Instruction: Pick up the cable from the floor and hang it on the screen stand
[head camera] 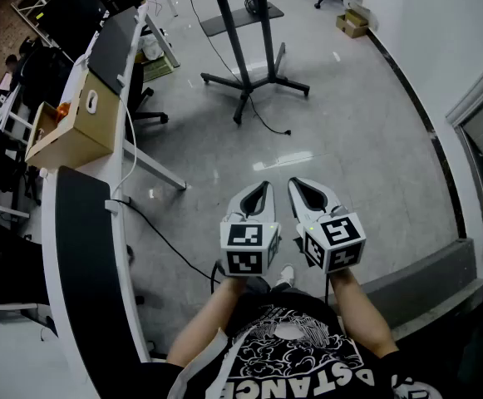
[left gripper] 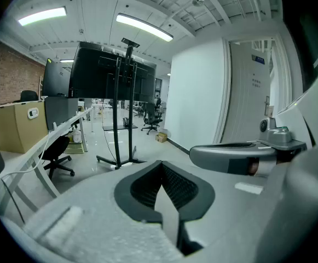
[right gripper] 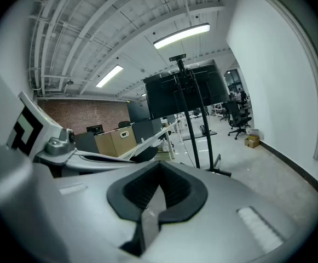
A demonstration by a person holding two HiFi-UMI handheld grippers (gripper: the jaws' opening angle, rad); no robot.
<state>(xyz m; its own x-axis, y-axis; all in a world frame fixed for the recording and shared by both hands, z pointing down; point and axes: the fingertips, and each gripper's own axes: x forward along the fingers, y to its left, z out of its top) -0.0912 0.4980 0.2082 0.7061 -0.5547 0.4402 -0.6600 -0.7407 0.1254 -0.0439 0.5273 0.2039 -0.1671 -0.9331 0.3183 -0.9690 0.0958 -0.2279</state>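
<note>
The black cable [head camera: 266, 121] lies on the grey floor and trails from the foot of the screen stand [head camera: 253, 80] toward me, ending in a plug. Both grippers hover side by side well short of it, over the floor in front of my body. My left gripper [head camera: 265, 186] is shut with nothing in it, and my right gripper [head camera: 293, 181] is shut and empty too. In the left gripper view the left gripper [left gripper: 160, 162] faces the stand [left gripper: 117, 119] and its dark screen [left gripper: 112, 73]. In the right gripper view the right gripper [right gripper: 160, 164] faces the stand [right gripper: 198, 130].
A white desk [head camera: 118, 214] runs along the left with a cardboard box [head camera: 71, 127] on it and an office chair [head camera: 145, 98] beside it. A second stand base [head camera: 241, 17] and small boxes [head camera: 353, 23] stand farther back. A wall [head camera: 441, 56] closes the right side.
</note>
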